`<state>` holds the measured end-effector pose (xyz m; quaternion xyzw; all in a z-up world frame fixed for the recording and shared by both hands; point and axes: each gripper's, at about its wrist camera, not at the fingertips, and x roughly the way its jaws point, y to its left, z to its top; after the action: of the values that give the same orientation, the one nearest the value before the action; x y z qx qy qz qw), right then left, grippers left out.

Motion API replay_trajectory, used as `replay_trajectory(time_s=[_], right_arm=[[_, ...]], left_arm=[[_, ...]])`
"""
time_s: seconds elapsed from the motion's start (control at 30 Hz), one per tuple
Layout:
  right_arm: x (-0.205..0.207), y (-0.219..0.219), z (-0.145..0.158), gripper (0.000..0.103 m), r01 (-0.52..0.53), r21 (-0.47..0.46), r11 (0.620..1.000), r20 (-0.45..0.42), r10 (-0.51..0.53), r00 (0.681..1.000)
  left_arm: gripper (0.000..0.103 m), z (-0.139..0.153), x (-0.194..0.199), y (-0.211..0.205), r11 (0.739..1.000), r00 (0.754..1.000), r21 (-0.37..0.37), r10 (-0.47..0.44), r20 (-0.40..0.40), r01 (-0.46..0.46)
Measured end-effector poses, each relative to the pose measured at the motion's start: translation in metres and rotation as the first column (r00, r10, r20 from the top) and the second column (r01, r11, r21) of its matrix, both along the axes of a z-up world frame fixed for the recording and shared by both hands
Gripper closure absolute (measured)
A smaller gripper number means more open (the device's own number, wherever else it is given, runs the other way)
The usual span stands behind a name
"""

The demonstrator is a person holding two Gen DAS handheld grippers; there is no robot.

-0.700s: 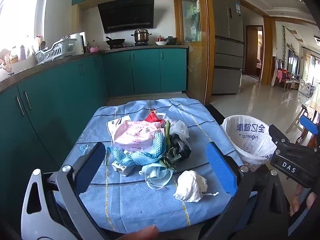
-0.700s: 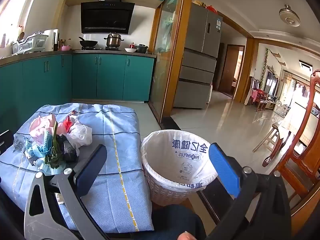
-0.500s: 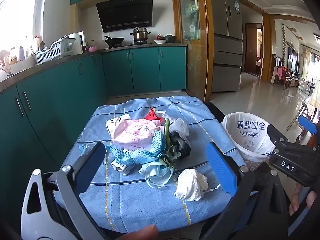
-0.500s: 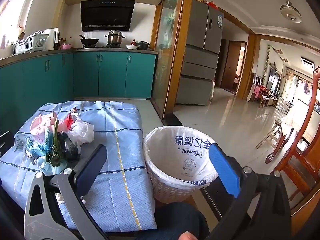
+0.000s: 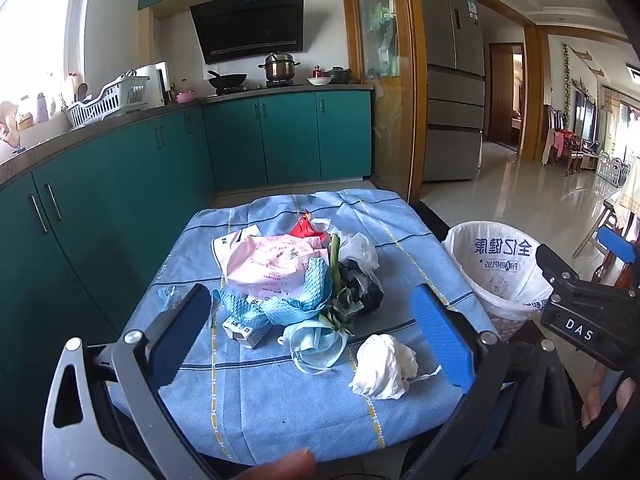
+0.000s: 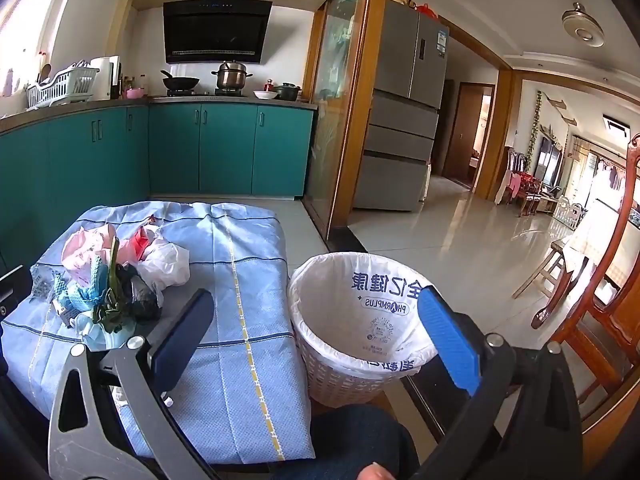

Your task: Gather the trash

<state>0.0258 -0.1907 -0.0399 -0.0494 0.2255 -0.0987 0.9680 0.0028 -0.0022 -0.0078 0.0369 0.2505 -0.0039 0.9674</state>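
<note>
A pile of trash [image 5: 296, 280] lies on a table under a blue cloth [image 5: 280, 408]: a pink bag [image 5: 268, 264], a blue rag [image 5: 296, 304], a face mask [image 5: 316, 340], a small box [image 5: 246, 330], black and white plastic bags. A crumpled white tissue [image 5: 384, 366] lies apart, near the front right. My left gripper [image 5: 312, 332] is open and empty, held before the pile. My right gripper [image 6: 312, 328] is open and empty above the near rim of a white-lined waste basket [image 6: 360, 320]. The basket also shows in the left wrist view [image 5: 496, 268]. The pile shows at the left of the right wrist view [image 6: 116, 280].
Teal kitchen cabinets [image 5: 100, 200] run along the left and back. The basket stands on the floor to the right of the table. A wooden chair [image 6: 600, 300] stands at the right. A fridge [image 6: 404, 112] and tiled floor [image 6: 460, 240] lie beyond.
Both views have shifted only slightly. Both grippers stay open and empty, and the trash has not moved.
</note>
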Motion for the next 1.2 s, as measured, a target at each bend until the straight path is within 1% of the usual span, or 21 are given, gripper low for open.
replay_trajectory(time_s=[1.2], right_arm=[[-0.0055,-0.0048,0.0035,0.003,0.002,-0.016,1.000,0.013,-0.002,1.000]], left_arm=[[0.003,0.0002,-0.0011,0.0011,1.000,1.000,0.000,0.005,0.000,-0.005]])
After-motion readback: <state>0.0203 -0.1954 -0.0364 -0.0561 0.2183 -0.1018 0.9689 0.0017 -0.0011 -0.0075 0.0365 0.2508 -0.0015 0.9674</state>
